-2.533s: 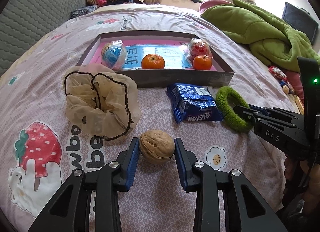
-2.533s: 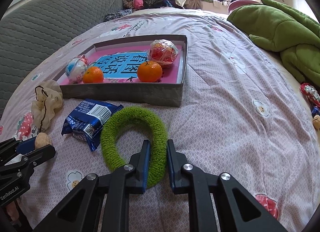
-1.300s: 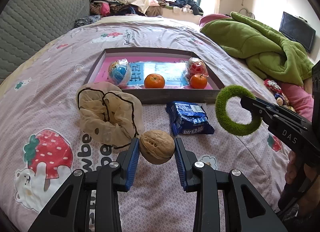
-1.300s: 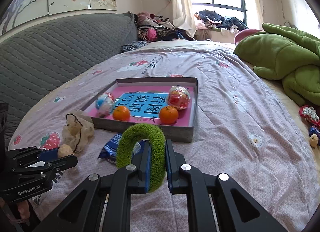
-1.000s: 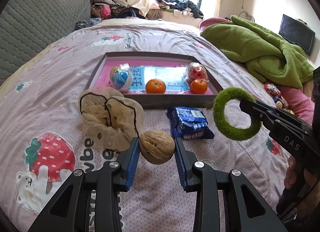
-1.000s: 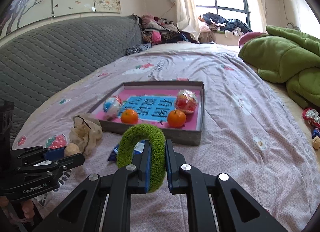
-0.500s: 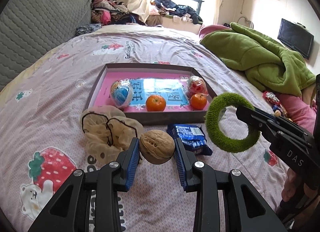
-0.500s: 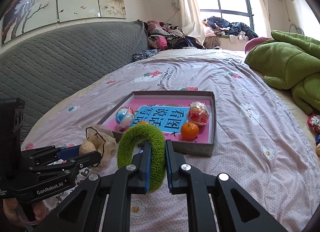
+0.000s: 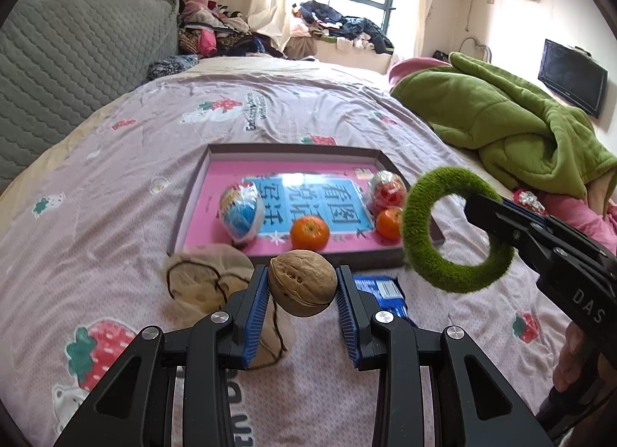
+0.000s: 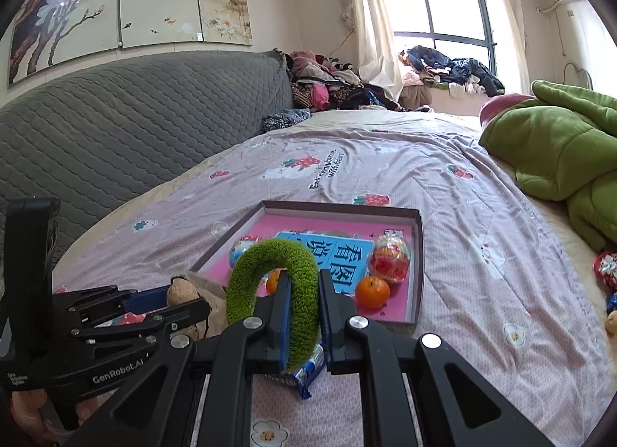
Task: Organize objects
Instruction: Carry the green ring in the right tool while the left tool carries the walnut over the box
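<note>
My left gripper (image 9: 302, 289) is shut on a brown walnut (image 9: 302, 282) and holds it in the air above the bed, short of the tray. My right gripper (image 10: 302, 312) is shut on a fuzzy green ring (image 10: 273, 277), also lifted; the ring shows at the right of the left wrist view (image 9: 455, 229). The grey tray with a pink floor (image 9: 216, 181) lies ahead and holds two oranges (image 9: 309, 232), a blue wrapped ball (image 9: 241, 212) and a red wrapped ball (image 9: 387, 187).
A beige hair net with dark trim (image 9: 208, 285) and a blue snack packet (image 9: 381, 291) lie on the pink bedsheet in front of the tray. A green blanket (image 9: 501, 115) is piled at the right. A grey padded headboard (image 9: 69, 61) stands at the left.
Both grippers have risen from the bedsheet with their objects and moved toward the tray. The green ring has moved left, over the tray's near right corner.
</note>
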A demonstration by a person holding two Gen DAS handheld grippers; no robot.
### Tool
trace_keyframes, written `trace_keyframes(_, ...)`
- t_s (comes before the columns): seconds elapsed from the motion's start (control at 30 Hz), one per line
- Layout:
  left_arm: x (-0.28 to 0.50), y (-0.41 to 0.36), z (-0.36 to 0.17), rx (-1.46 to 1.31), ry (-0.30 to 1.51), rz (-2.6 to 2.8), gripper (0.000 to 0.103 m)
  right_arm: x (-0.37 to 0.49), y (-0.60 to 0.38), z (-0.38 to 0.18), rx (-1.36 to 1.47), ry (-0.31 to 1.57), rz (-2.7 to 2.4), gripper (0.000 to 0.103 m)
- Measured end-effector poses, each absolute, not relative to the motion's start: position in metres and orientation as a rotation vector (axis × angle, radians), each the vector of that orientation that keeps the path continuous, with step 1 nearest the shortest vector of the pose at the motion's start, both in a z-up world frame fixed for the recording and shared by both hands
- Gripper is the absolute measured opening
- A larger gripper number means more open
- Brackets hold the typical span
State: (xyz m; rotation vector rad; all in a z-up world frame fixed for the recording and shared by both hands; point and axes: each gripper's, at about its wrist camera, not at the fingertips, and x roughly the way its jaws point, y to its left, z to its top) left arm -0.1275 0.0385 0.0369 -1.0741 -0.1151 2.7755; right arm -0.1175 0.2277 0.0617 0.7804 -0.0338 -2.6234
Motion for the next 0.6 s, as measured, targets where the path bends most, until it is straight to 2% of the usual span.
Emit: trace_keyframes(0.6,-0.187,0.013,0.052,-1.073,-0.130,2.843,0.036,-0.160,0.225,0.073,0.731,0.008,-2.658,0.013)
